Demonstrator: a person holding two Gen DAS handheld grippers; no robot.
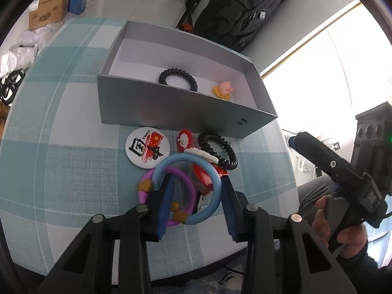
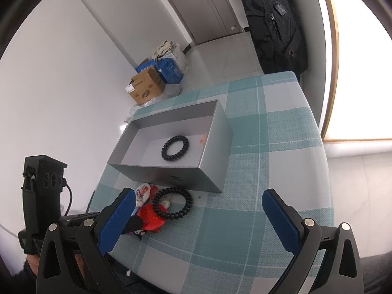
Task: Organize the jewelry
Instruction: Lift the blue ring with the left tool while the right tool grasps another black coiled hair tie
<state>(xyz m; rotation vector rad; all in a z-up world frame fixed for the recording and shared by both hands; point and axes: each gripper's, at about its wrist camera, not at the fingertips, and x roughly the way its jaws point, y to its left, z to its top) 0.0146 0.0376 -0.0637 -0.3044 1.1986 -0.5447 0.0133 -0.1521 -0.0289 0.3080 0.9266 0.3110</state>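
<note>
1. My left tongs (image 1: 196,191) sit low over the pile at the near edge of the tabletop (image 1: 61,161). One blue pad stands inside the blue ring (image 1: 215,186), the other just outside its right side. The jaws are narrowed around the band, but I cannot tell whether both pads press it.
2. The purple ring (image 1: 188,186) lies under and beside the blue ring, overlapping it, with brown beads on both.
3. My right tongs (image 2: 198,220) hang above the checked cloth with the jaws wide apart and nothing between them.
4. Just past the rings lie a red item (image 1: 203,178), a white round badge (image 1: 145,145), a small red-rimmed piece (image 1: 183,140) and a black coil hair tie (image 1: 218,150), all loose on the cloth in front of the box.
5. The grey box (image 1: 171,107) stands open behind the pile. Inside it lie a second black coil tie (image 1: 177,78), about mid-floor, and a pink pig charm (image 1: 224,89) near the right wall.
6. Beyond the tabletop: a cardboard carton (image 2: 147,89) on the floor and a black backpack (image 1: 245,9).
</note>
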